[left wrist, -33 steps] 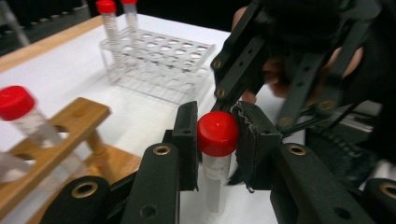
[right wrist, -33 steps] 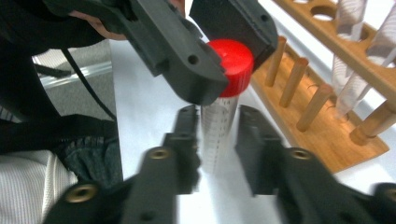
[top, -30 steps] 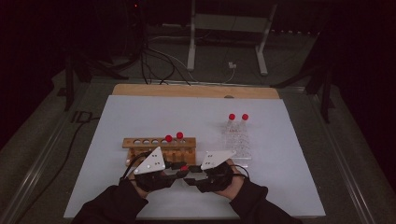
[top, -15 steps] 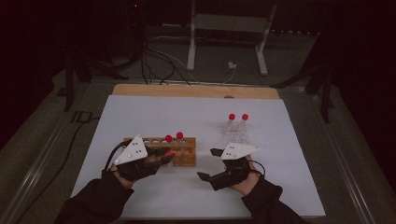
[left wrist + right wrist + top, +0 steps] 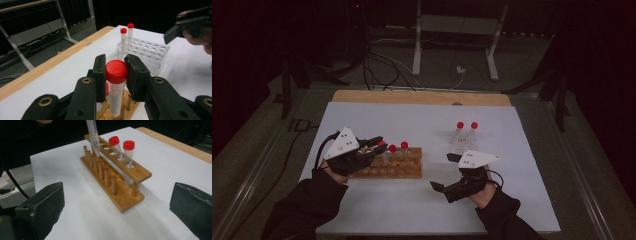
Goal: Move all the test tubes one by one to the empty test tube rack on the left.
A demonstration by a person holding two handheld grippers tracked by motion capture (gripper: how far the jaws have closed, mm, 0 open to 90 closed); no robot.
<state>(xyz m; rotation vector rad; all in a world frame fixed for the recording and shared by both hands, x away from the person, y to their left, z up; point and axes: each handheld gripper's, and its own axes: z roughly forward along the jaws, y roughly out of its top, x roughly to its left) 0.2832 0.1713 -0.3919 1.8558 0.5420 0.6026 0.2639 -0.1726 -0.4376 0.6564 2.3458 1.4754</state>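
Note:
My left gripper (image 5: pixel 376 143) is shut on a red-capped test tube (image 5: pixel 116 75), its pads clamped on the cap. The tube hangs upright, its tip just over the left end of the wooden rack (image 5: pixel 394 169), as the right gripper view shows with the tube (image 5: pixel 93 135) above the rack (image 5: pixel 120 195). Two more red-capped tubes (image 5: pixel 398 147) stand in that rack. My right gripper (image 5: pixel 446 172) is off to the rack's right, low over the table. Its jaws have just been opening and now stand wide apart with nothing between them (image 5: pixel 120 203).
A clear plastic rack (image 5: pixel 462 146) with two red-capped tubes (image 5: pixel 467 125) stands behind my right gripper. The white table sheet (image 5: pixel 422 210) ends in a wooden strip (image 5: pixel 422 97) at the far side. Metal frame legs and cables lie on the floor beyond.
The two grippers were close together in front of the wooden rack. The left one has moved left and up with the tube. The right one has drawn away to the right and opened.

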